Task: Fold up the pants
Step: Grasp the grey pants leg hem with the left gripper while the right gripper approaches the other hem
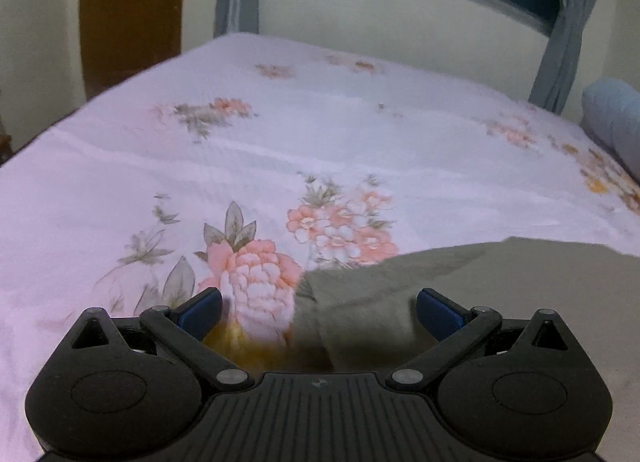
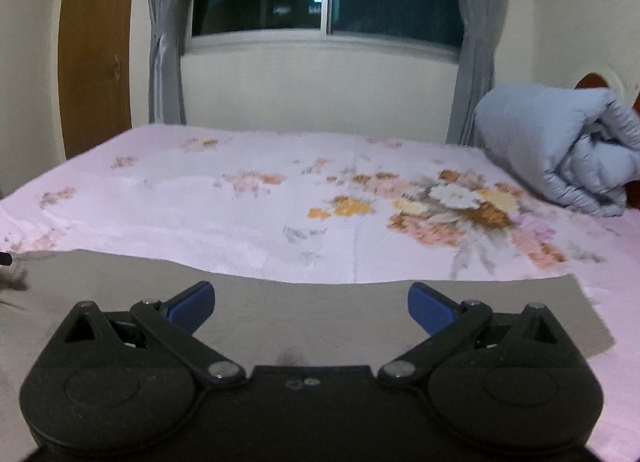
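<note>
Left wrist view shows the left gripper point(image 1: 319, 312) spread wide over the grey-green pants point(image 1: 500, 286) at five o'clock, while the right gripper point(image 2: 311, 308) gapes empty above them.

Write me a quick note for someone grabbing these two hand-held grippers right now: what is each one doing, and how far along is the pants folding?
Left gripper: open, holding nothing, over the left end of the pants.
Right gripper: open, holding nothing, over the pants' right part.
The grey-green pants lie flat along the near edge of the bed, on the floral sheet. A rolled blue quilt sits at the far right.
Done: the pants are laid out; how many folds, I cannot tell.
Left: grip the ends and fold.
</note>
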